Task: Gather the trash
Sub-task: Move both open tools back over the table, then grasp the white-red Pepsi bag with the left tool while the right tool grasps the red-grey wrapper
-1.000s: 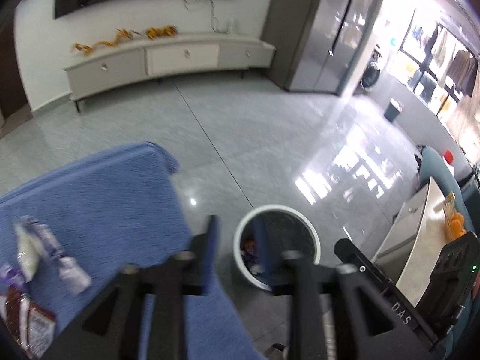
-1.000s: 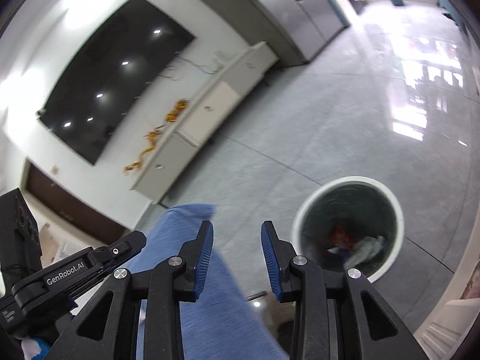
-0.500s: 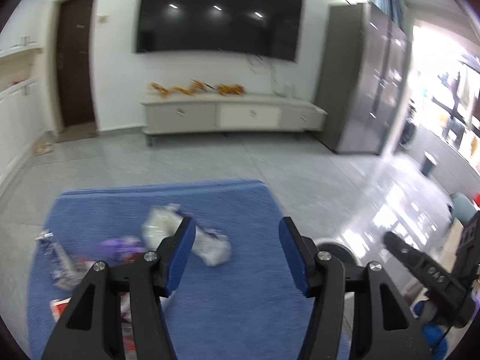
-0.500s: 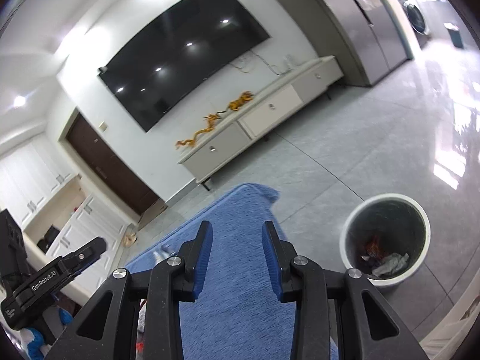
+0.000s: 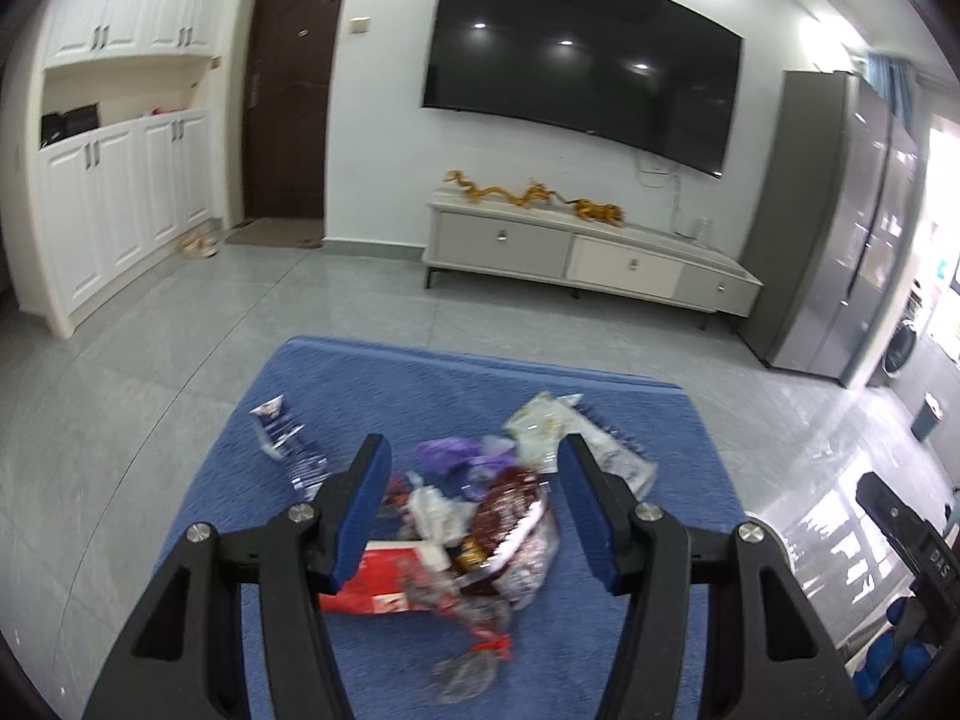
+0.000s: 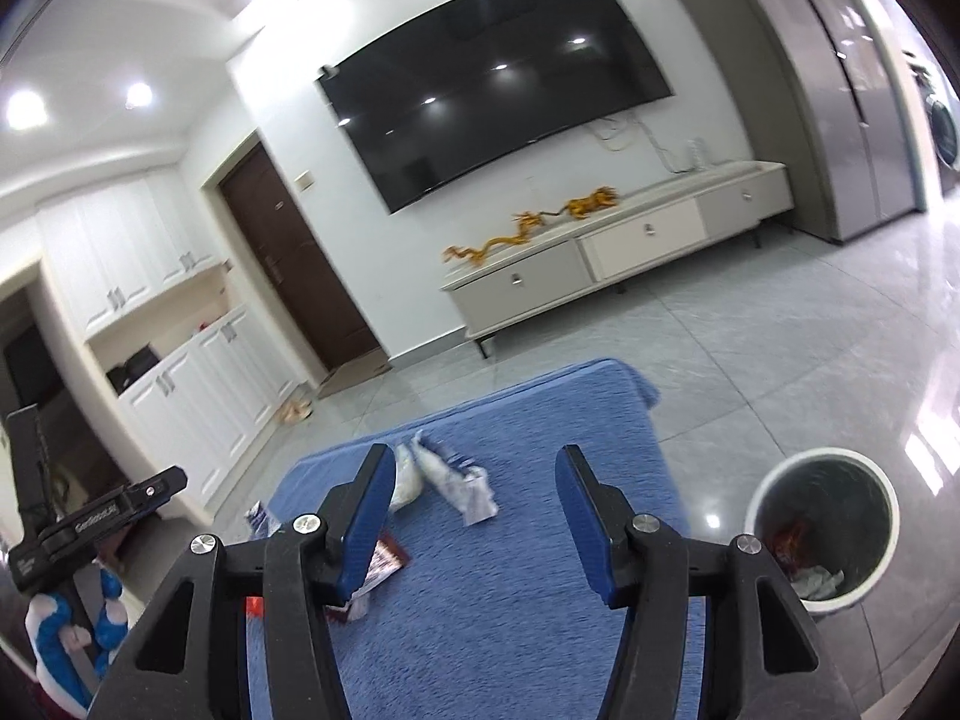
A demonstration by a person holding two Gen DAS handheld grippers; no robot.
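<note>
Left wrist view: left gripper spread wide, empty, above wrappers on blue mat.
Right gripper equally wide, holding nothing; bin at 3 o'clock.

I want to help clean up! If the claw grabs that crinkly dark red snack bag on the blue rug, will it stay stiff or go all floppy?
Probably floppy: the dark red snack bag already lies crumpled and flattened. It looks empty, so likely very light. Its glossy film may slip between the open left claw fingers.

Both wrist views overlook blue rug
</note>
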